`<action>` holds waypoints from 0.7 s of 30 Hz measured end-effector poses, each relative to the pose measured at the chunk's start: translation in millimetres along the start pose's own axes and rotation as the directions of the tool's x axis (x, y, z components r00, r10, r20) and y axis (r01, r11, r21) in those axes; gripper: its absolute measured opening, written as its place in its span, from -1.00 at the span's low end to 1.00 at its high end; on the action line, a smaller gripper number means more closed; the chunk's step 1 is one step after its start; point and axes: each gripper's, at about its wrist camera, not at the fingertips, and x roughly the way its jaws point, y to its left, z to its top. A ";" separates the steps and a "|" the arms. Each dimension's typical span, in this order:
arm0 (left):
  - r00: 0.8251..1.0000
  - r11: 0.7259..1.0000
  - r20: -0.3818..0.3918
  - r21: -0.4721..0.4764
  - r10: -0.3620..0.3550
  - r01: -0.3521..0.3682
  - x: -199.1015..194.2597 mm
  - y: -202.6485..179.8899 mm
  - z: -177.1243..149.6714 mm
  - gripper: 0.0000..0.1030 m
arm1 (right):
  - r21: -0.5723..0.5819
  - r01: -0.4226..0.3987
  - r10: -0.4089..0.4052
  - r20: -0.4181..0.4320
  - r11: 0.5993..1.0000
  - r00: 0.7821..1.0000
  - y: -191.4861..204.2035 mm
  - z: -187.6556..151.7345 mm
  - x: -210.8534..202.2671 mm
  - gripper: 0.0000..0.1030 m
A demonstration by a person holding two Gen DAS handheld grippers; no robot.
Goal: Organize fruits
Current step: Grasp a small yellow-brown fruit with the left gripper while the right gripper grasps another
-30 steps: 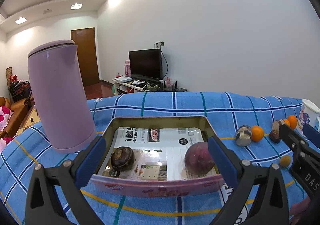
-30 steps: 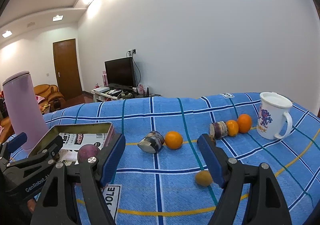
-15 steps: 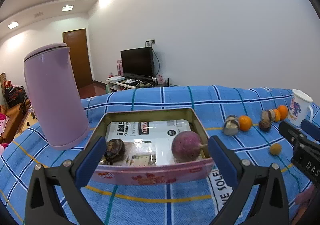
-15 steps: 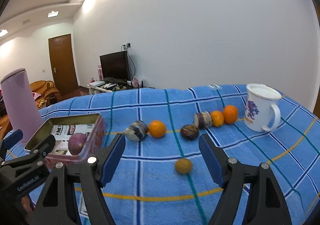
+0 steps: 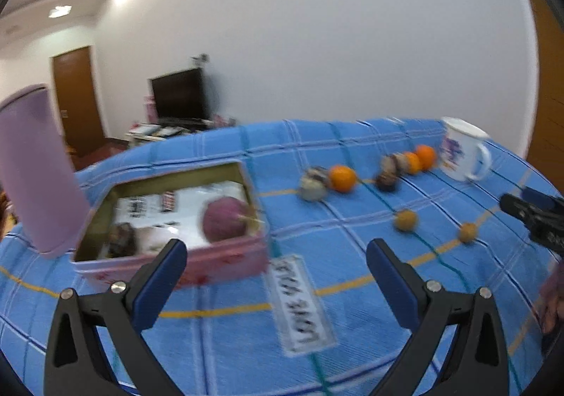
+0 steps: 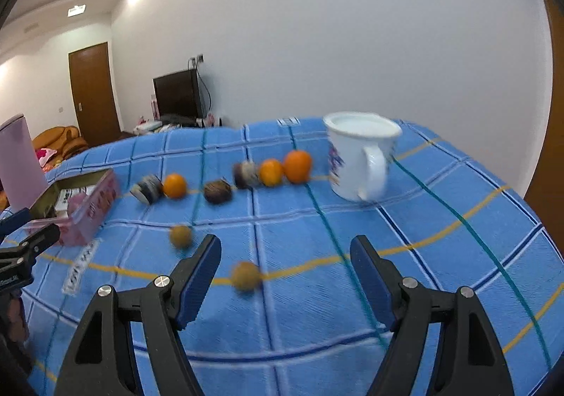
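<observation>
- Both grippers, left gripper (image 5: 276,267) and right gripper (image 6: 285,264), hover with jaws released, empty.
- Oranges (image 6: 297,166) and small fruits (image 6: 246,275) lie scattered on the desk (image 6: 440,220).
- One purple fruit (image 5: 224,218) sits inside the tin box (image 5: 211,265).

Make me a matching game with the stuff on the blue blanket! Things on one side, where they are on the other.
Things:
1. round purple fruit
2. white enamel mug
3. tall lilac plastic jug
4. small yellow-brown fruit

Places:
A. just ahead of the right hand-held gripper
B. inside the pink rectangular tin
C. outside the tin, on its far-from-mug side
D. beside the row of oranges

Pairs: 1-B, 2-D, 3-C, 4-A
</observation>
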 end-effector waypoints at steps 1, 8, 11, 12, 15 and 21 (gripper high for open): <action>1.000 1.000 -0.010 0.011 -0.012 0.012 0.4 -5.4 -0.8 1.00 | 0.000 -0.013 0.013 -0.020 1.000 1.000 -7.1 -0.2 0.8 0.49; 0.997 0.994 -0.043 0.083 -0.067 0.070 -2.2 -41.2 -3.6 1.00 | -0.046 -0.156 0.144 -0.196 0.987 0.970 2.9 -2.3 24.0 0.10; 0.995 0.994 -0.063 0.074 -0.078 0.082 -0.7 -44.9 -3.4 1.00 | -0.121 -0.168 0.135 -0.241 0.978 0.961 22.1 -4.5 39.2 0.08; 0.995 0.994 -0.065 0.072 -0.081 0.086 -0.2 -44.4 -3.9 0.99 | -0.141 -0.180 0.141 -0.252 0.973 0.957 28.1 -4.6 45.2 0.05; 0.994 0.994 -0.078 0.073 -0.077 0.083 1.4 -44.6 -4.6 0.94 | -0.170 -0.207 0.144 -0.321 0.964 0.936 41.0 -6.4 65.9 -0.29; 0.980 0.988 -0.133 0.028 -0.148 0.153 16.7 -44.3 5.7 0.83 | -0.177 -0.229 0.157 -0.345 0.957 0.925 39.2 -2.8 70.1 -0.49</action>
